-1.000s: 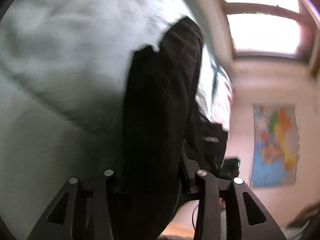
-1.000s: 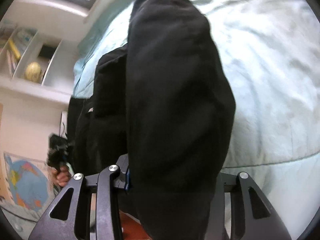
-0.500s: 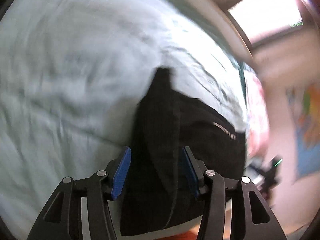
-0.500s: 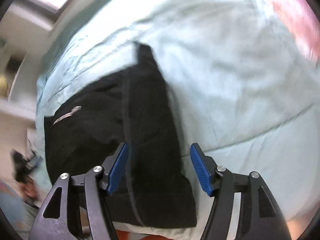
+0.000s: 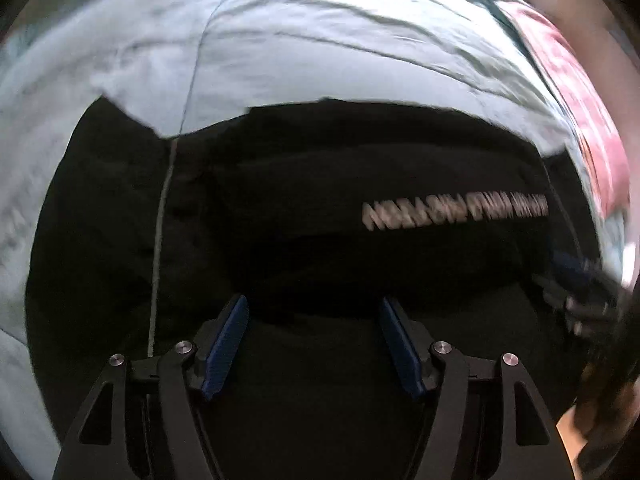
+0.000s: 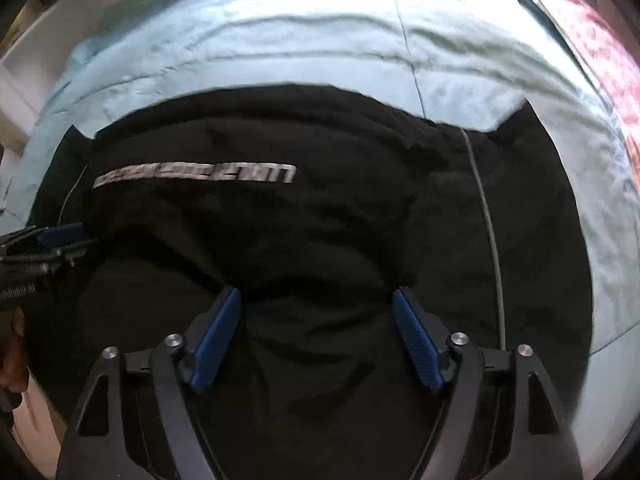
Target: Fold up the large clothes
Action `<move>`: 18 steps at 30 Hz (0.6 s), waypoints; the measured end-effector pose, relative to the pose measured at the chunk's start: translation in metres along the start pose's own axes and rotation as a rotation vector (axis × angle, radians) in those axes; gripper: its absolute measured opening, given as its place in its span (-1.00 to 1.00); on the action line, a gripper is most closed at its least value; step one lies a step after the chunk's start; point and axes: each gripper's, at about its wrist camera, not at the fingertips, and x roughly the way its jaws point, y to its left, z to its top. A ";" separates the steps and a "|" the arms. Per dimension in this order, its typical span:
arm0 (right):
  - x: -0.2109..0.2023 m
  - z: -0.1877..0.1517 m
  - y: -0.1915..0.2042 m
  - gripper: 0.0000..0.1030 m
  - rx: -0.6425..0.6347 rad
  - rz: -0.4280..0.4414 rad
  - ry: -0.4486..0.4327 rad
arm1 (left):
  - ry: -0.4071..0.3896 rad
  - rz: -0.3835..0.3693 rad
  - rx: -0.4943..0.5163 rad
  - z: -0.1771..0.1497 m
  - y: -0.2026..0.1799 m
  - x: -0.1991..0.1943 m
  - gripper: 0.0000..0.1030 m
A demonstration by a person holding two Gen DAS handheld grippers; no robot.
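A large black garment [image 5: 320,216] with a white printed word lies spread on a pale blue bedspread [image 5: 304,40]; it also fills the right wrist view [image 6: 304,220]. My left gripper [image 5: 314,320] is open, its blue pads apart just above the cloth near its front edge. My right gripper [image 6: 318,312] is open too, over the same garment's front part. The right gripper shows at the right edge of the left wrist view [image 5: 580,284], and the left gripper at the left edge of the right wrist view [image 6: 48,244]. Neither holds cloth.
The bedspread [image 6: 280,32] reaches beyond the garment on the far side and both flanks. A pink patterned cloth [image 5: 576,92] lies at the far right of the bed, also in the right wrist view [image 6: 600,40]. White shelving [image 6: 24,60] stands at the left.
Both grippers were shut on the hanging garment a second ago. They lowered it onto the bed and opened. The garment now lies spread flat and both grippers hover over it, empty.
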 end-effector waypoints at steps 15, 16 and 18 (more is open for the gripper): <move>-0.021 -0.062 0.014 0.57 -0.087 -0.012 0.053 | 0.032 -0.064 0.220 -0.089 -0.028 -0.041 0.32; -0.017 -0.064 0.016 0.58 -0.093 -0.028 0.049 | 0.027 -0.041 0.228 -0.090 -0.029 -0.033 0.33; -0.011 -0.062 0.020 0.58 -0.097 -0.065 0.053 | 0.025 -0.014 0.224 -0.087 -0.030 -0.031 0.34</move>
